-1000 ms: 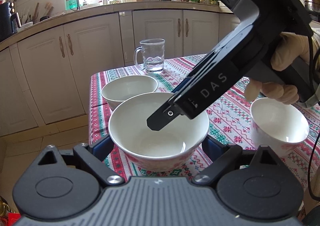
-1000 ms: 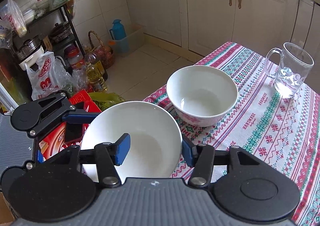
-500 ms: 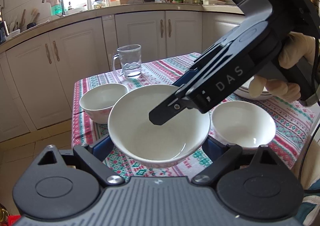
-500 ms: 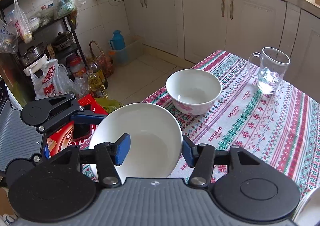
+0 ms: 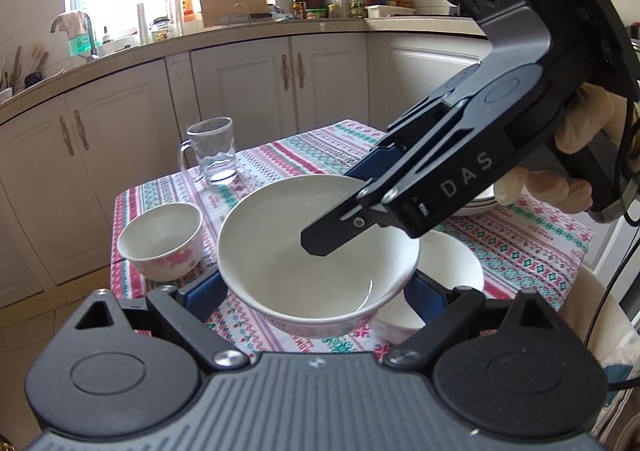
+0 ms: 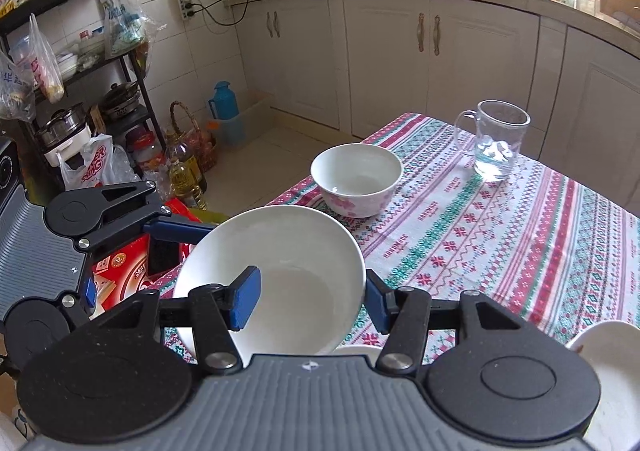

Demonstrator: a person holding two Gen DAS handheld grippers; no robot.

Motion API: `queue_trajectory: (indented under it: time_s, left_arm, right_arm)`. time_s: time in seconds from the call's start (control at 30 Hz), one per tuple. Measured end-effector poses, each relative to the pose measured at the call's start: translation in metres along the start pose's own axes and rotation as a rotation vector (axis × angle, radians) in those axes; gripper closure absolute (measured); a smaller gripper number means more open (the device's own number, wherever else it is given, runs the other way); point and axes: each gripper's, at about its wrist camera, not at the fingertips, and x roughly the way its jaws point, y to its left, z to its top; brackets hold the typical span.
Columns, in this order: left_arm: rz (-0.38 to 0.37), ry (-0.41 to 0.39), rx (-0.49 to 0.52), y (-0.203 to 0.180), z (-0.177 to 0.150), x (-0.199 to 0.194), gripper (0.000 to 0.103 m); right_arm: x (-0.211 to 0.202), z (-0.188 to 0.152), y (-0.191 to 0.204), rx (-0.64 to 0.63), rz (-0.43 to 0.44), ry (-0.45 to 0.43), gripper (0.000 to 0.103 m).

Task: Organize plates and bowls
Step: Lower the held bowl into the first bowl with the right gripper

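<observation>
Between both grippers' jaws hangs one round white bowl (image 5: pixel 316 255); left gripper (image 5: pixel 316 293) and right gripper (image 6: pixel 310 297) grasp it. Beyond, a small flowered bowl (image 6: pixel 356 179) waits unstacked.

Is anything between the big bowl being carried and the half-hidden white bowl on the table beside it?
Nothing visible. The big bowl, gripped by the right tool, hangs just beside the half-hidden white bowl; the glass mug and flowered bowl stand on its other side.
</observation>
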Motion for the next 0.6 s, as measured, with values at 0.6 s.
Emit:
queue_trajectory:
  time_s: [0.6]
  left_arm:
    - [-0.122,0.014,0.057,-0.041,0.013,0.028,0.009]
  right_arm:
    - [-0.038,-0.041,-0.034,0.100,-0.092,-0.015,0.042]
